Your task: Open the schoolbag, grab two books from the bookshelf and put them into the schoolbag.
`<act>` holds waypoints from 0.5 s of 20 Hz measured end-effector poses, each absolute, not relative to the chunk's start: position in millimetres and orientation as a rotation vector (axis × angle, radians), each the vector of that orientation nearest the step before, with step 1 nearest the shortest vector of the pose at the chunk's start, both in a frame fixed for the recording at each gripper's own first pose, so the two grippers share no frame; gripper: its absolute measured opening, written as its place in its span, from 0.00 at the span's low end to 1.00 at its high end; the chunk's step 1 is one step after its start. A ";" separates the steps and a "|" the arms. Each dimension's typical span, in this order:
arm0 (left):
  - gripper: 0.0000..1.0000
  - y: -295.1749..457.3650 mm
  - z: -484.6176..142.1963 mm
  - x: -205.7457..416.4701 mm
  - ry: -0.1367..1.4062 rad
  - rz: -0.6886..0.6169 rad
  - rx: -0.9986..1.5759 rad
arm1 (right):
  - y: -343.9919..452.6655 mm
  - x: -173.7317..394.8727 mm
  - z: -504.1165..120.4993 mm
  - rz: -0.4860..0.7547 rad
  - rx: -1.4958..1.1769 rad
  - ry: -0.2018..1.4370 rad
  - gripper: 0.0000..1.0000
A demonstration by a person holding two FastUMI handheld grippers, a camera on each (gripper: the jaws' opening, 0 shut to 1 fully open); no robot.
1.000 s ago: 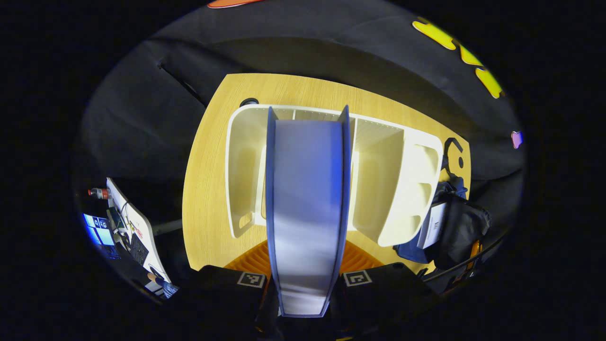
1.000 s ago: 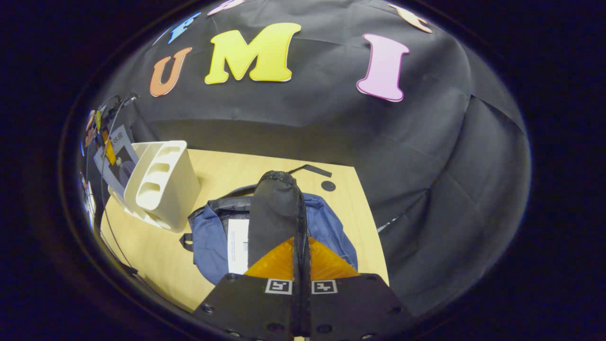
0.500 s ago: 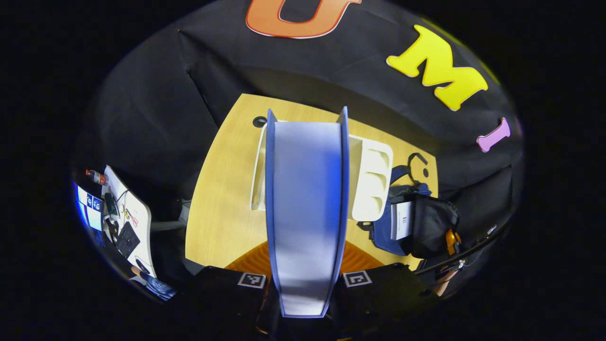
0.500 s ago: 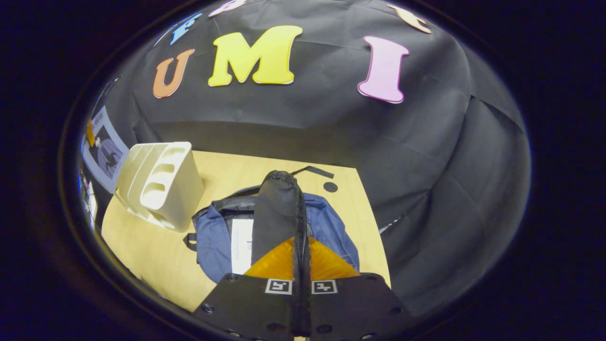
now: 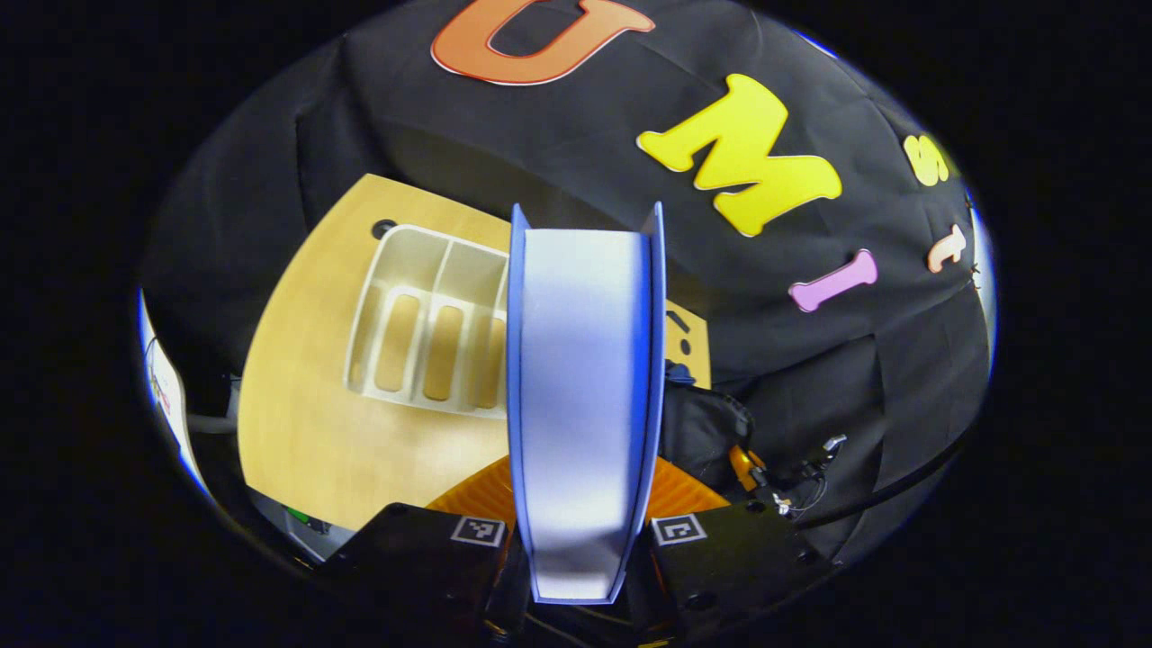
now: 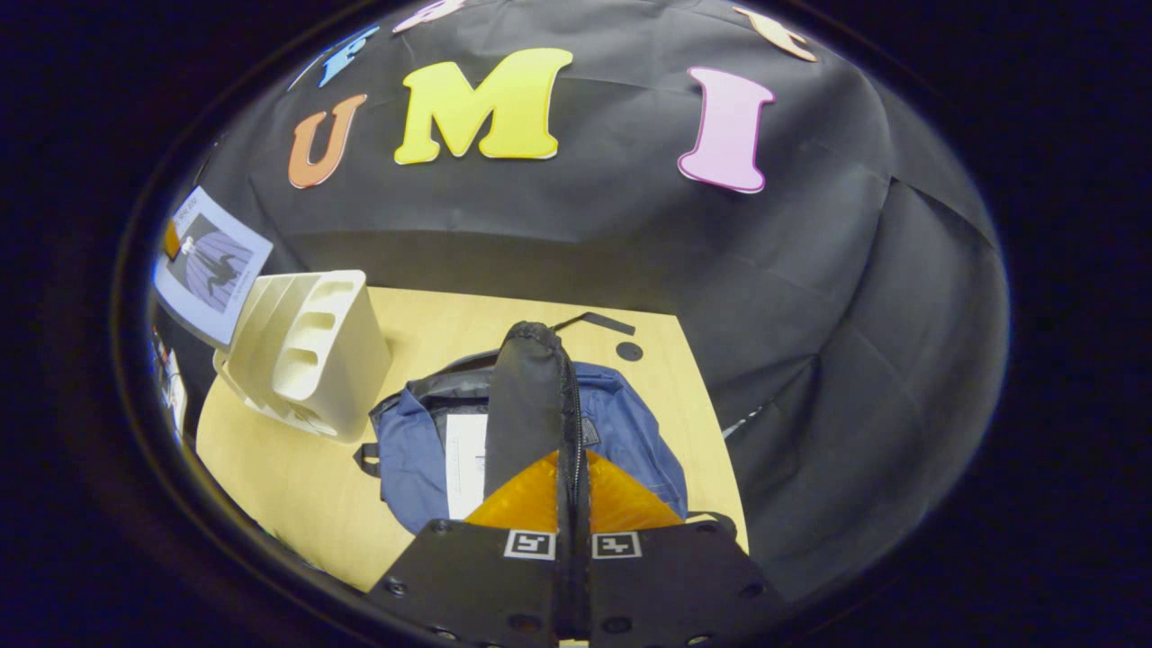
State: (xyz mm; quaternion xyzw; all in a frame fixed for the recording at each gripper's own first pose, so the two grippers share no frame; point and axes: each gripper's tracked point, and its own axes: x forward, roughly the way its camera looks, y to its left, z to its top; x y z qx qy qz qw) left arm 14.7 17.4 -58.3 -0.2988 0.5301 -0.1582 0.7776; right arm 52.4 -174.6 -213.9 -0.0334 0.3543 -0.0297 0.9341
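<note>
Left claw (image 5: 583,540): black housing w/ flat top plates; one square black-and-white fiducial marker per side, near the inner edge; a ribbed orange panel fans out ahead of the markers.

Right claw (image 6: 572,540): same build; black plates w/ round screw heads at corners and along the lower edge; two square markers side by side at centre; ribbed orange wedge in front.

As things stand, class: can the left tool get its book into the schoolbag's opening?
Probably yes: the right tool holds the black flap up, leaving the schoolbag open beside the bookshelf.
</note>
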 end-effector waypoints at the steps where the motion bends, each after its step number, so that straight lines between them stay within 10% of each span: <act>1: 0.43 1.9 -59.6 14.3 1.131 -0.373 -0.670 | -175.0 52.1 -214.0 -0.062 -0.071 0.724 0.00; 10: 0.45 -114.8 -109.4 -13.8 1.134 -0.543 -0.659 | -178.7 53.8 -212.6 -0.041 -0.106 0.741 0.00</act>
